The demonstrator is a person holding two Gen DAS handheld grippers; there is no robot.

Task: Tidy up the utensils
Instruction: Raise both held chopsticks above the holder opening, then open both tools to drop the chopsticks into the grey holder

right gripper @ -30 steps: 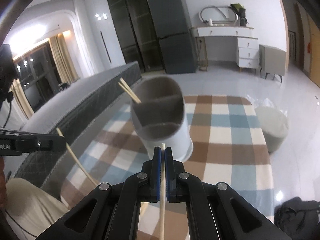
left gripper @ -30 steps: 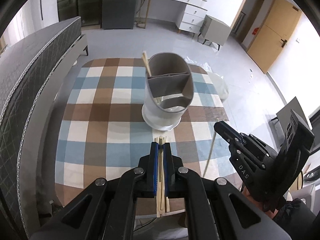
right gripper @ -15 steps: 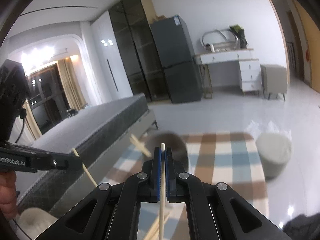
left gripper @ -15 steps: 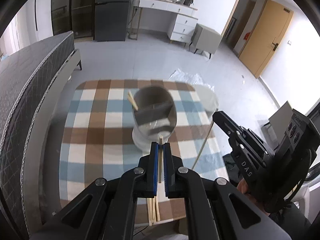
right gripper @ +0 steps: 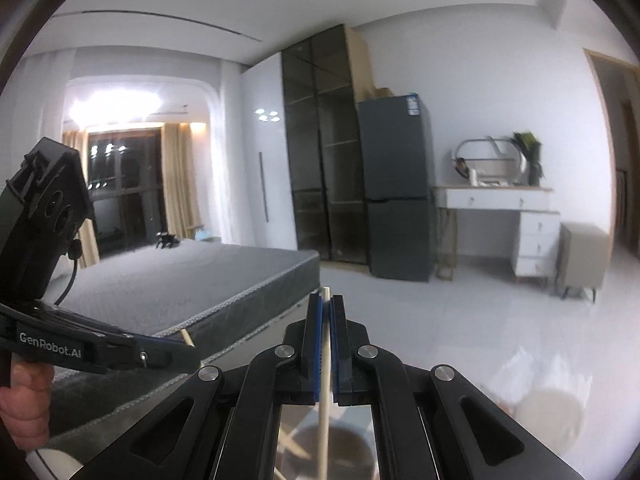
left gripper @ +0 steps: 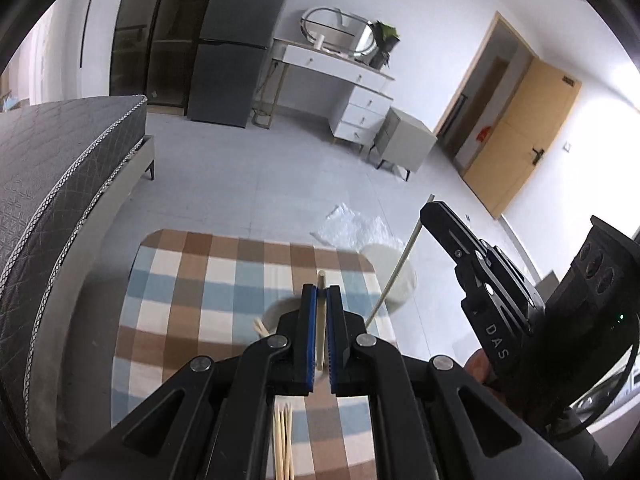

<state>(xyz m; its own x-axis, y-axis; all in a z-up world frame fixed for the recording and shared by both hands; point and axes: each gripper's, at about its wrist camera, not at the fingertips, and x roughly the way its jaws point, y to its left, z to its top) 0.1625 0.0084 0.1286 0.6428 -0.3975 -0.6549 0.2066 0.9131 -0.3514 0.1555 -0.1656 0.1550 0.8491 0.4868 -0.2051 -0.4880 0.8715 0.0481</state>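
My left gripper [left gripper: 319,294] is shut on a pale wooden chopstick [left gripper: 320,320], held high above the checked tablecloth [left gripper: 192,280]. The grey utensil holder [left gripper: 280,310] is mostly hidden under my left fingers; a chopstick tip [left gripper: 260,327] sticks out of it. Loose chopsticks [left gripper: 283,444] lie on the cloth near the front edge. My right gripper [right gripper: 326,300] is shut on another chopstick [right gripper: 325,380], raised above the holder [right gripper: 340,444]. The right gripper also shows in the left wrist view [left gripper: 430,210] with its chopstick [left gripper: 394,272] hanging down.
A grey bed [left gripper: 44,184] runs along the table's left side. A round pale stool [left gripper: 390,276] and a plastic bag [left gripper: 352,228] sit on the floor beyond the table. A fridge [right gripper: 394,188], a white dresser [right gripper: 500,220] and a wooden door [left gripper: 516,144] stand farther off.
Both grippers have risen and tilted up with their chopsticks. The holder has dropped low in both views, and the room now fills them.
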